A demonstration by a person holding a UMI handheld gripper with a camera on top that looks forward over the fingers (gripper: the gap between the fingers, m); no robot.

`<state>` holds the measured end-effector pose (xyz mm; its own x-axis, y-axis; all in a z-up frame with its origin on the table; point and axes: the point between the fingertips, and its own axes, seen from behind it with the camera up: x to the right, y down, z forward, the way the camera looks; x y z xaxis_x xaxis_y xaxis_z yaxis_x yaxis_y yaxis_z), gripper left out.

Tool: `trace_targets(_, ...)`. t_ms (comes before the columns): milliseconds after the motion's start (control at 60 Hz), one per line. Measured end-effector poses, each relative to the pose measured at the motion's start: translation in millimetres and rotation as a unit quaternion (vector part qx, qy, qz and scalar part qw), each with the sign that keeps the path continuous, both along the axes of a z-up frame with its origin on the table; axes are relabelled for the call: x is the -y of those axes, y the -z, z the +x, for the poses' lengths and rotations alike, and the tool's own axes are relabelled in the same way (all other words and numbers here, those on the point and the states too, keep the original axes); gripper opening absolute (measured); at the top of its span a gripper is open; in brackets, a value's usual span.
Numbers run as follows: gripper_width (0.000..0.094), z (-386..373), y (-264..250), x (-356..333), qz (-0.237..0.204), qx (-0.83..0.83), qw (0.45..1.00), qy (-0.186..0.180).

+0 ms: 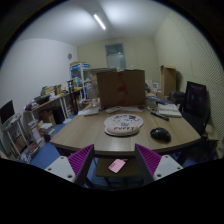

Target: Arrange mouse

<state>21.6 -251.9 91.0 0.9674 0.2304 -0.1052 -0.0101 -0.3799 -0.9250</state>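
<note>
Round wooden table with black mouse beyond spread fingers.

A round wooden table fills the middle of the room, and on it sits a patterned round plate with a small pink card lying near the table's front edge. Behind the plate a large cardboard box stands on the far side of the table, a black office chair is off to the right, and cluttered shelves line the left wall. Up above, a strip light glows on the ceiling, with a window set in the back wall.
</note>
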Motion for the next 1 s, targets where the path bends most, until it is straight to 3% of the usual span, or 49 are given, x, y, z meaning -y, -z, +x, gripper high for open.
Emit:
trace_targets(17, 0.0823, -26.9, 7.3, 7.6, 0.000, 0.000, 1.000, 0.006)
trace_targets(233, 0.0824, -6.5, 21.3, -2.3, -0.004, 0.004, 0.999, 0.033)
trace_targets(600, 0.0822, 127.6, 54.6, -83.6, -0.005, 0.035, 0.993, 0.112)
trace_targets(883, 0.0824, 161.7, 101.3, -153.2, -0.023, 0.050, 0.995, 0.079)
trace_targets(1000, 0.0825, 172.6, 99.4, -182.7, -0.011, 0.043, 0.994, 0.096)
